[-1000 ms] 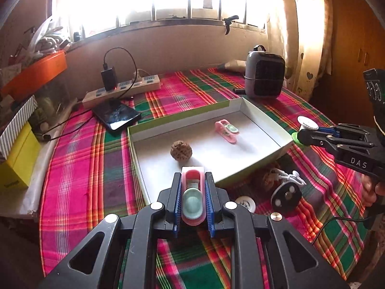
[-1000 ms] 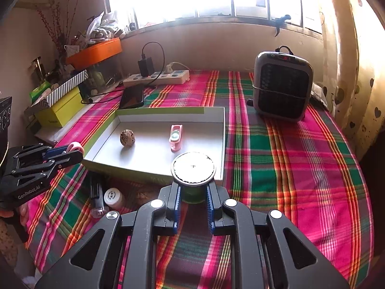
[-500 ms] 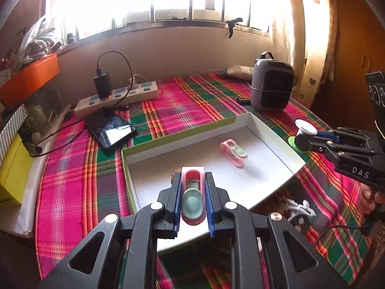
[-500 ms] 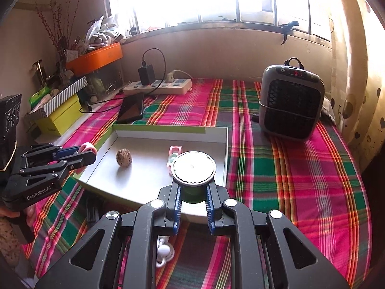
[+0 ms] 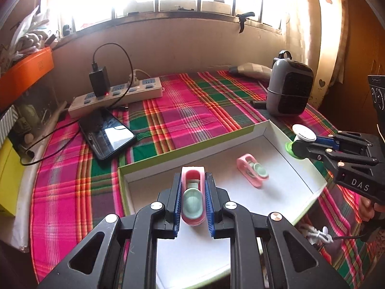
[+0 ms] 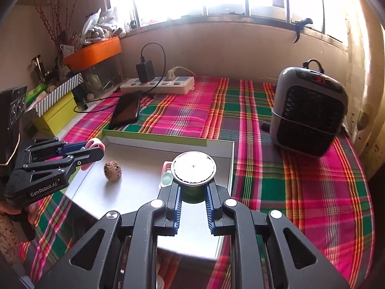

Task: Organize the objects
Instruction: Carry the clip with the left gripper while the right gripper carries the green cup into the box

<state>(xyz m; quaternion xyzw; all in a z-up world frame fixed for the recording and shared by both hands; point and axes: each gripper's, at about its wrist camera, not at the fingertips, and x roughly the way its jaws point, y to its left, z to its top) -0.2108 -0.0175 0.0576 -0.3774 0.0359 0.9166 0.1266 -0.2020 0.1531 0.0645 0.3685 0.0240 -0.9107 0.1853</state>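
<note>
My left gripper is shut on a pink clip with a mint pad and holds it above the near part of the white tray. A second pink clip lies inside the tray. My right gripper is shut on a green spool with a round silver cap, above the tray's right side. A brown walnut lies in the tray. Each gripper shows in the other's view: the right gripper, the left gripper.
A grey heater stands at the back right. A black phone and a white power strip lie behind the tray. A white cord bundle lies by the tray's near right corner. Yellow and orange boxes line the left edge.
Both grippers have moved forward over the tray with their objects still held. The walnut is now hidden behind the left gripper in the left wrist view.
</note>
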